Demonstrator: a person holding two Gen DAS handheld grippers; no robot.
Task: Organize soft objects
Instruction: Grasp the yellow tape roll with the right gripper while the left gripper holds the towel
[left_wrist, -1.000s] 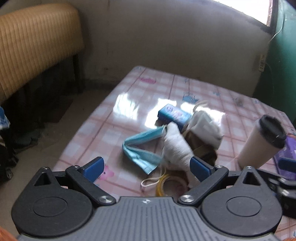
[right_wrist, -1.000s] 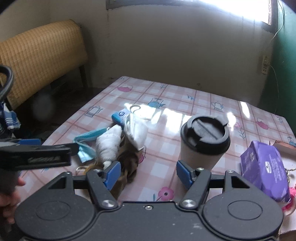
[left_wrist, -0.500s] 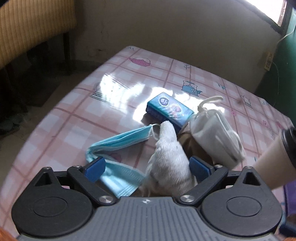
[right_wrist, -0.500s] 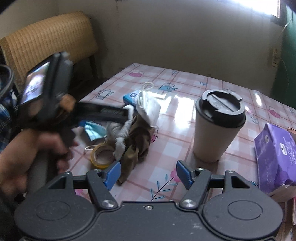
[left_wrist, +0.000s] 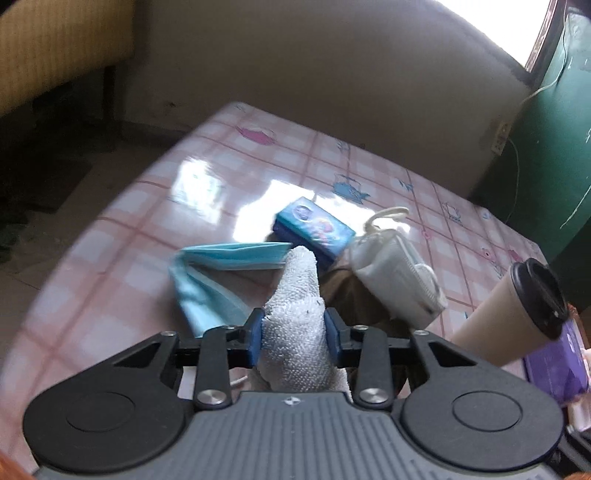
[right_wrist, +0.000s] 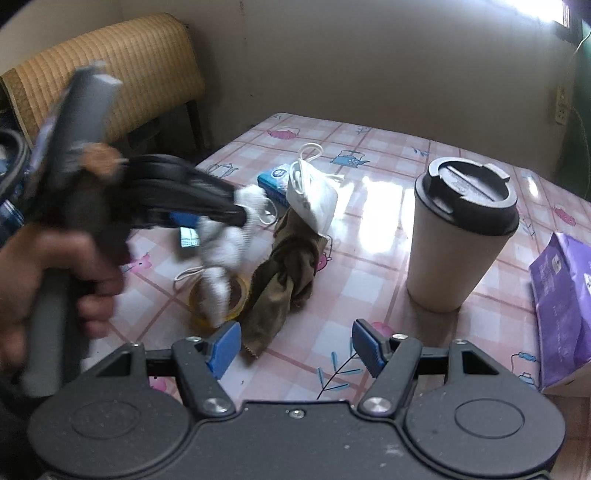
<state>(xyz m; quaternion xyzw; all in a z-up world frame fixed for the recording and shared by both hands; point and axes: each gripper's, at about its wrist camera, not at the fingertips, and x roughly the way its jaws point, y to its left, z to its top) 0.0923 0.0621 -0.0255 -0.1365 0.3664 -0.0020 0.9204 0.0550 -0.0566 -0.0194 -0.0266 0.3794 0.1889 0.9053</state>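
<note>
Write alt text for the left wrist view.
The left gripper, its jaws just closed, pinches a white terry sock over a pink checked table; beyond lie a blue surgical mask, a white folded respirator and a lidded paper cup.

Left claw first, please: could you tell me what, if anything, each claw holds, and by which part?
The left claw, jaws just closed, grips the white sock across its middle, one end sticking out ahead. The right claw holds nothing.

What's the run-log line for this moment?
left gripper: jaws just closed, shut on white sock | right gripper: open, empty, above table | brown cloth: untouched
</note>
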